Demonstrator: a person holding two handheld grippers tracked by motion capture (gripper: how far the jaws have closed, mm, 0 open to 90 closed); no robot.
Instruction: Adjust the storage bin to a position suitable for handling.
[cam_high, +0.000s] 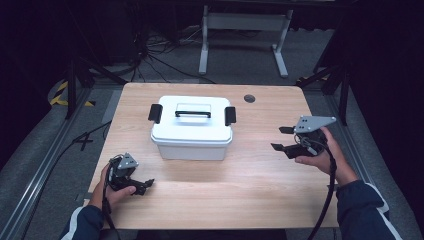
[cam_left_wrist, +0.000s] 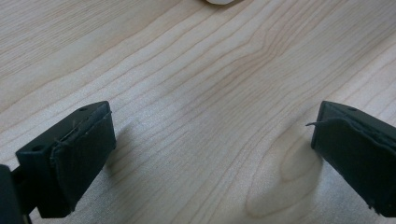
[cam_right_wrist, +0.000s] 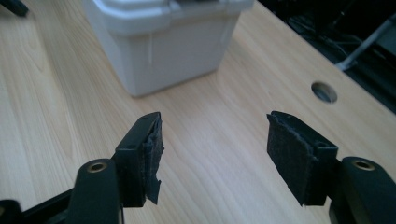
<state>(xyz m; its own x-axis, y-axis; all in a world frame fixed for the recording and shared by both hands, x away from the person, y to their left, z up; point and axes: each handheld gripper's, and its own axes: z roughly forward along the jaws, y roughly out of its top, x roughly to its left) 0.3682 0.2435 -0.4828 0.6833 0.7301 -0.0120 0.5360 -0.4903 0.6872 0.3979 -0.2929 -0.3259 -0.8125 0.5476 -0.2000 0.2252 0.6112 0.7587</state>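
A white plastic box (cam_high: 192, 130) with a closed lid, a black latch at each end and a handle on top stands in the middle of the wooden table (cam_high: 250, 190). My left gripper (cam_high: 144, 186) rests low at the table's front left, a hand's width from the box, jaws open over bare wood (cam_left_wrist: 212, 140). My right gripper (cam_high: 280, 138) is held up at the right of the box, pointing toward it. Its jaws stand open with nothing between them (cam_right_wrist: 215, 149), and the box's near corner (cam_right_wrist: 168, 42) lies a short way ahead.
A round cable hole (cam_high: 249, 98) sits in the tabletop behind and right of the box, also seen in the right gripper view as the hole (cam_right_wrist: 324, 91). Beyond the far edge stand a white desk frame (cam_high: 245, 30) and loose cables on the floor.
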